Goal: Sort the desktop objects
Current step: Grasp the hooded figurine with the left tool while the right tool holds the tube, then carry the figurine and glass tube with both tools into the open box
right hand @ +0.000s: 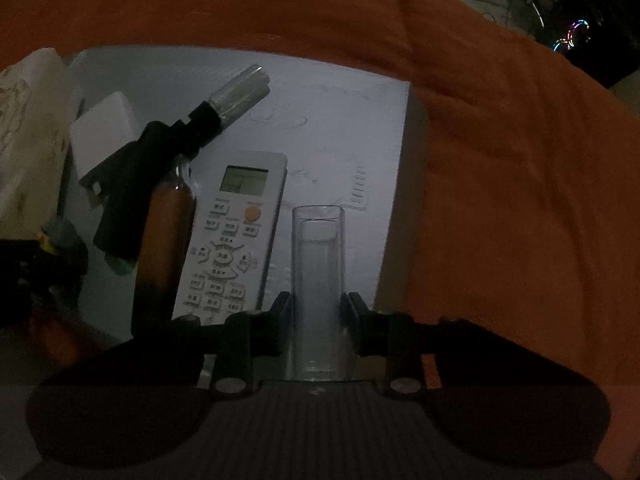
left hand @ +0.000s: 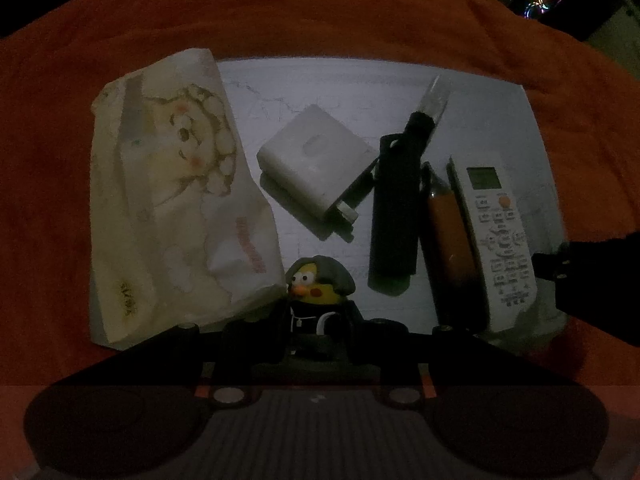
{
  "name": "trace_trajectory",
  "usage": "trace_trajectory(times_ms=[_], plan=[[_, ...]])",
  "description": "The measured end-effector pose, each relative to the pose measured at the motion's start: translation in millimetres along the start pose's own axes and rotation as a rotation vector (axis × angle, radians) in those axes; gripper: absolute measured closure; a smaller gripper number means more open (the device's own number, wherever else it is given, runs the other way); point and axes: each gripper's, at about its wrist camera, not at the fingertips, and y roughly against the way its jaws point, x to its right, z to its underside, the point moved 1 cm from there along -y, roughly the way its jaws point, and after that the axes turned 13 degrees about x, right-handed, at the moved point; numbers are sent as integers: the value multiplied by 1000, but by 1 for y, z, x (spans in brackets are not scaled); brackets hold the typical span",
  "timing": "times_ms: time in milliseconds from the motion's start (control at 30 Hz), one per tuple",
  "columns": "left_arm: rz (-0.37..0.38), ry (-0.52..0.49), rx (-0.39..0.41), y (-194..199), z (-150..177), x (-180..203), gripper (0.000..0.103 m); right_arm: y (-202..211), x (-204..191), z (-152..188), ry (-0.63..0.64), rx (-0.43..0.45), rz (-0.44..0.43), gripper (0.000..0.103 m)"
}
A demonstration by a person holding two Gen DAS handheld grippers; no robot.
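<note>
A small yellow duck figurine [left hand: 320, 284] in a grey hood and black coat stands at the near edge of the white board [left hand: 320, 84]. My left gripper [left hand: 318, 320] is shut on its body. In the right wrist view a clear plastic tube [right hand: 318, 248] sticks out forward between the pads of my right gripper [right hand: 317, 312], which is shut on it. The tube hangs over the board's right part, beside the white remote [right hand: 236, 240]. The right gripper's dark body shows at the right edge of the left wrist view.
On the board lie a printed tissue pack [left hand: 168, 184], a white charger block [left hand: 312, 164], a black cylindrical tool with a clear tip [left hand: 396, 208], an orange bottle [left hand: 448, 240] and the remote [left hand: 496, 232]. Orange cloth [left hand: 320, 12] surrounds the board.
</note>
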Motion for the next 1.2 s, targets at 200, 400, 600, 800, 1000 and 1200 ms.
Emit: trace_trajectory(times_ms=[200,400,600,800,1000,1200], plan=[[11,10,22,8,0,-3,80,0,6,2,-40,18,-11,71],[29,27,51,23,-6,-4,80,24,13,0,-89,89,-4,71],[44,24,89,49,-10,-1,80,60,8,-9,-104,155,-11,71],[51,24,127,81,-9,-2,80,90,3,-11,-133,190,-16,72],[64,11,167,118,-5,1,80,133,-5,-7,-171,229,-58,71],[71,0,188,149,6,3,80,174,-23,1,-185,270,-84,71]])
